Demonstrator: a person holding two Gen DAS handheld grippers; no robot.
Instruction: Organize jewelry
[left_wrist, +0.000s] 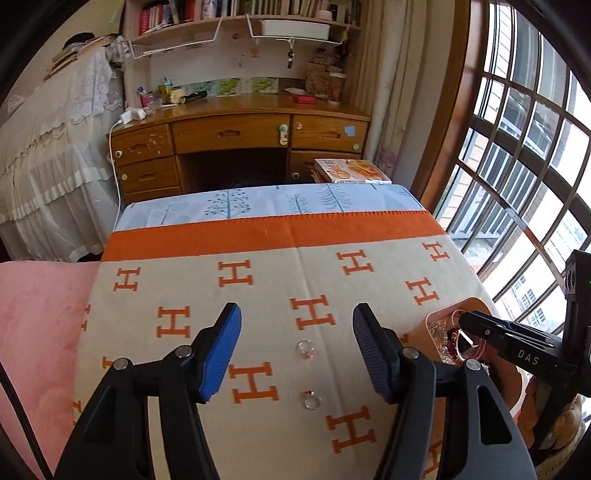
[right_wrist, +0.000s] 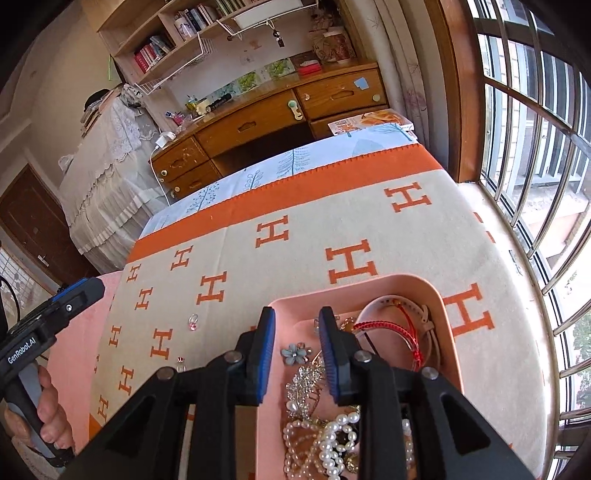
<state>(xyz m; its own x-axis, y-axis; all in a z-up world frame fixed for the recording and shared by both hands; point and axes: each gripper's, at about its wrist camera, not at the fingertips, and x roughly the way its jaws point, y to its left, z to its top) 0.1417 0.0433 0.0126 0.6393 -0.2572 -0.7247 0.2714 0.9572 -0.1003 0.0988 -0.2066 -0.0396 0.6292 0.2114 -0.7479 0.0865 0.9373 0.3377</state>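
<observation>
- Left tool (left_wrist: 297, 349): jaws wide apart, empty, hovering over the blanket (left_wrist: 258, 295).
- Two rings lie between its jaws, lower centre of the left view: far ring (left_wrist: 306, 348), near ring (left_wrist: 312, 400). They sit one behind the other along the tool's axis.
- Right tool (right_wrist: 297, 354): jaws partly apart, gripping nothing, over the pink tray (right_wrist: 448, 325) of jewelry at lower right.
- Judgement: the left tool is nearer the rings; the tray lies to its right.

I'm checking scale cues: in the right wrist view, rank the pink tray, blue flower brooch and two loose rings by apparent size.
1. pink tray
2. blue flower brooch
3. far ring and near ring: alike, unranked
</observation>
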